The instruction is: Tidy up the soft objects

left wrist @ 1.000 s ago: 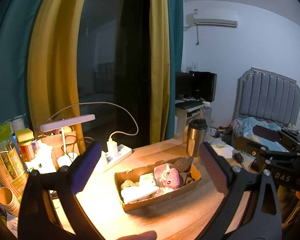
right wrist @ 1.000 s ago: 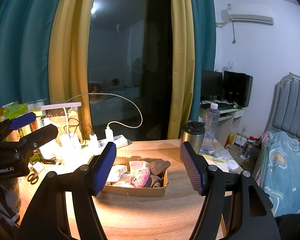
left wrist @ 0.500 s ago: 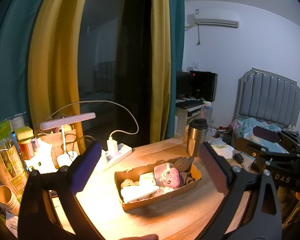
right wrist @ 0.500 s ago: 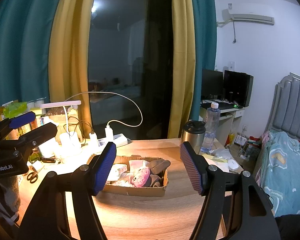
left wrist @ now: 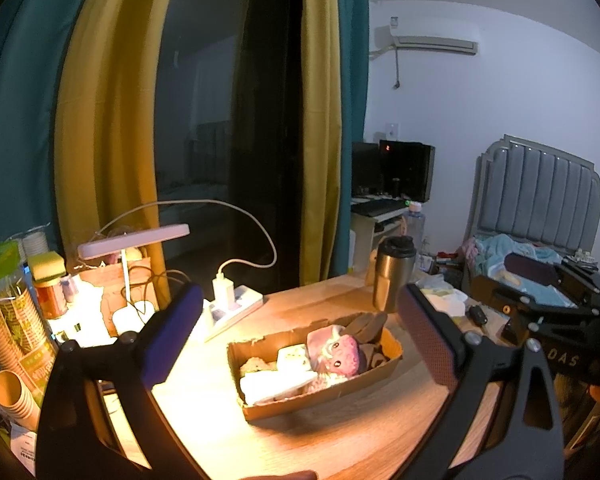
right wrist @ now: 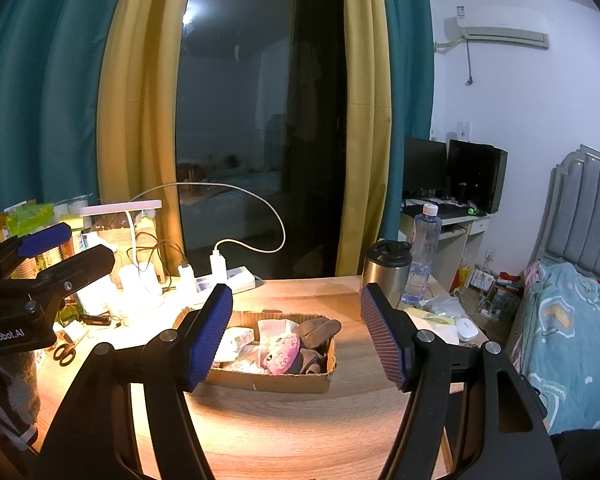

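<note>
A shallow cardboard tray [left wrist: 324, 398] [right wrist: 276, 382] sits on the wooden table. It holds a pink plush toy [left wrist: 334, 354] [right wrist: 281, 354], dark brown soft pieces [left wrist: 366, 326] [right wrist: 320, 328] and white soft packs [left wrist: 276, 384] [right wrist: 234, 346]. My left gripper [left wrist: 300, 336] is open and empty, held above and in front of the tray. My right gripper [right wrist: 296, 334] is open and empty, also short of the tray. The left gripper also shows at the left of the right wrist view [right wrist: 44, 256].
A steel tumbler [left wrist: 392, 270] [right wrist: 386, 270] and a water bottle [right wrist: 422, 256] stand behind the tray at right. A lit desk lamp [left wrist: 134, 240], a power strip [left wrist: 230, 308] with cables, paper cups [left wrist: 4, 336] and scissors [right wrist: 66, 352] crowd the left. A bed [right wrist: 572, 320] lies right.
Both wrist views have shifted only slightly; the tray and its contents have not moved. Both grippers stay open.
</note>
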The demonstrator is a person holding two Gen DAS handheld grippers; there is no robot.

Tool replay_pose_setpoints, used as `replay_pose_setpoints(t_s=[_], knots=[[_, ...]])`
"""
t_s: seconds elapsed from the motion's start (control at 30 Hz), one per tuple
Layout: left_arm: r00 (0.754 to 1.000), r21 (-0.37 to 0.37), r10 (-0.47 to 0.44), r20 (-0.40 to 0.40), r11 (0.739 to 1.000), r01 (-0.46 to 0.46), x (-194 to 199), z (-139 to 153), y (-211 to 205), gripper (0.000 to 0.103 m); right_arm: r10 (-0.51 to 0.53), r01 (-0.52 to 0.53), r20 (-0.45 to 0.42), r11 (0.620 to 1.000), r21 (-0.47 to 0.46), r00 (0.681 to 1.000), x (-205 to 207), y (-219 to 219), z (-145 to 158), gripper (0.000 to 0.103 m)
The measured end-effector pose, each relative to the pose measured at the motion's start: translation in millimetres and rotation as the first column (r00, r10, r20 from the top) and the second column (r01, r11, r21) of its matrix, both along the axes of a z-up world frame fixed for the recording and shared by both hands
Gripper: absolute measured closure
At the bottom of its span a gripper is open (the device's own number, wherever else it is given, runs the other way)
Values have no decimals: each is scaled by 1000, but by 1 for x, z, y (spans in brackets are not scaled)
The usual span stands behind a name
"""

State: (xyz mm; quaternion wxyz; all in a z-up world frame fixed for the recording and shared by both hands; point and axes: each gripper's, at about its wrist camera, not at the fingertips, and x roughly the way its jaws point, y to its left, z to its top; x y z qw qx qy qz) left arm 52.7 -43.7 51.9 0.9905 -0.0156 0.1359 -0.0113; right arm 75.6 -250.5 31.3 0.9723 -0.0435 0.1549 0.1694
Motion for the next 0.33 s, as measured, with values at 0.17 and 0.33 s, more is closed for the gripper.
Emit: replay_pose_setpoints(t_s=[0.17,0.33], knots=[[1000,3,-3,-5,1000,3,3,-3,-3,4,1,-1,-2,1000,-1,1000,0,0,-3,33],[1000,3,-13,-11,1000,13,6,-5,-7,4,4,-4,-6,1000,-4,1000,3,0,-7,33]])
